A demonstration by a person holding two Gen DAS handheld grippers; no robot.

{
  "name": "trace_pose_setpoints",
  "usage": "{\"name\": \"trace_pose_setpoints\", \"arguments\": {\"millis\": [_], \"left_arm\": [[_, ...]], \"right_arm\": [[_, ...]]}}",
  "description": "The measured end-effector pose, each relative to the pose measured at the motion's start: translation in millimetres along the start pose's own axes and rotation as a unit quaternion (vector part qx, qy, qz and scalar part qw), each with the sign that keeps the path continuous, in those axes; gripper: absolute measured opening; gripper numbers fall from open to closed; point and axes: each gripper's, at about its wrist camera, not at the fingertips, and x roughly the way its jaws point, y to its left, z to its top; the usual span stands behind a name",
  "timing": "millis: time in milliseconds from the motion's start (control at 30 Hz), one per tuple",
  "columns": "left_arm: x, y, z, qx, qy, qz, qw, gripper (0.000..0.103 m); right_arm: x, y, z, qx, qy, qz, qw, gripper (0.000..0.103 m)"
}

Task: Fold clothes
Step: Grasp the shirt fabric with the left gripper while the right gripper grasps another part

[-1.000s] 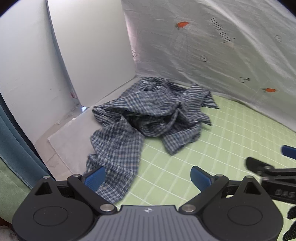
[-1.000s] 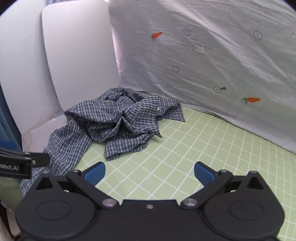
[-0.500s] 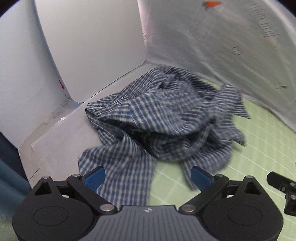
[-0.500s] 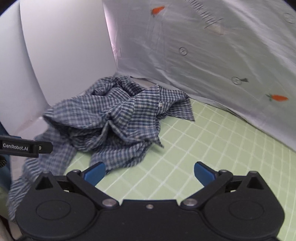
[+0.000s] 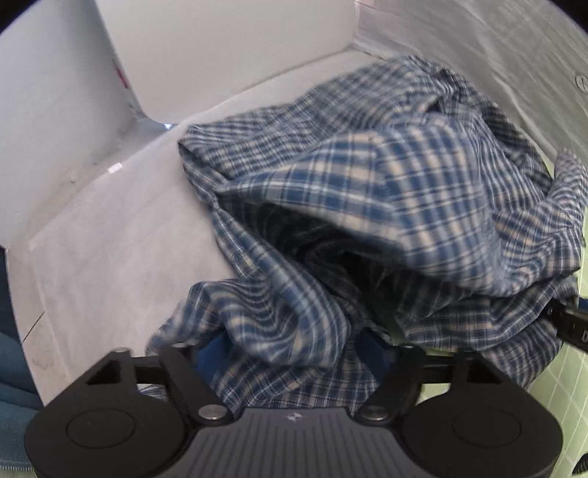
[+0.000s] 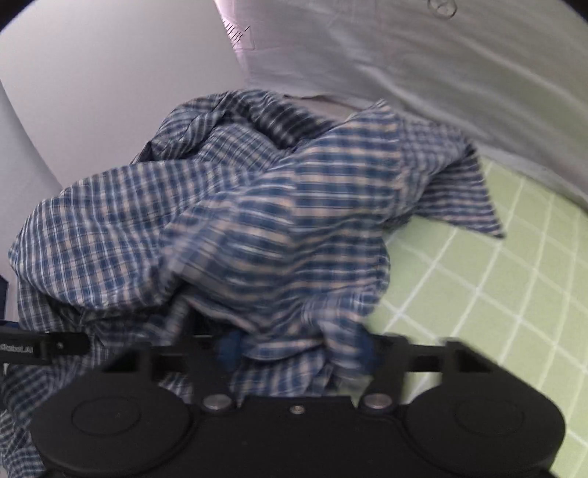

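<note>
Pinching crumpled plaid shirt folds, left tool and right tool, open green mat rightward

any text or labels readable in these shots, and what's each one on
"Robot.AI", start cut off and blurred: on the left tool's arm, seen from the right wrist.
Circle symbols on the grey sheet: no words.
Small logo on the left tool's body: too small to read.
Plaid shirt: no label visible.

Left claw sat low, fingers partly closed around cloth; right claw did likewise.
</note>
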Motion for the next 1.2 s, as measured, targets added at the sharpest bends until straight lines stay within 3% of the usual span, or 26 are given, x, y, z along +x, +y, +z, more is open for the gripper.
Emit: {"name": "trace_pose_setpoints", "arguments": {"millis": [33, 67, 133, 167, 400, 533, 767, 967, 1100, 1200], "left_arm": [[0, -3, -1, 0.007, 0.000, -0.003, 1.0000, 0.043], [-1, -6, -2, 0.014, 0.001, -0.005, 0.9999, 0.038], [-1, -12, -4, 0.028, 0.001, -0.010, 0.9996, 0.012], [-1, -15, -5, 0.035, 0.001, -0.013, 0.9993, 0.009], [-29, -50, -32, 0.088, -0.006, -0.054, 0.9946, 0.007], [-57, -85, -66, 0.131, -0.010, -0.090, 0.9872, 0.006], [-109, -156, -142, 0.201, -0.009, -0.156, 0.9670, 0.005], [-159, -215, -215, 0.251, -0.015, -0.180, 0.9509, 0.005], [-174, -233, -223, 0.270, -0.025, -0.191, 0.9435, 0.005], [-180, -244, -225, 0.277, -0.037, -0.197, 0.9397, 0.005]], "right_arm": [[-2, -1, -3, -0.006, -0.005, 0.000, 1.000, 0.024], [-4, -2, -7, -0.009, -0.010, 0.000, 1.000, 0.022], [-12, -5, -15, -0.011, -0.016, -0.005, 1.000, 0.016], [-18, -7, -20, -0.013, -0.019, -0.013, 1.000, 0.015], [-75, -35, -68, 0.026, -0.025, -0.076, 0.996, 0.013], [-68, -14, -57, 0.064, -0.025, -0.125, 0.990, 0.013], [-99, -31, -81, 0.173, -0.039, -0.208, 0.962, 0.013], [-182, -76, -155, 0.235, -0.056, -0.252, 0.937, 0.013], [-227, -100, -191, 0.247, -0.072, -0.276, 0.926, 0.013], [-229, -104, -187, 0.257, -0.077, -0.286, 0.920, 0.014]]}}
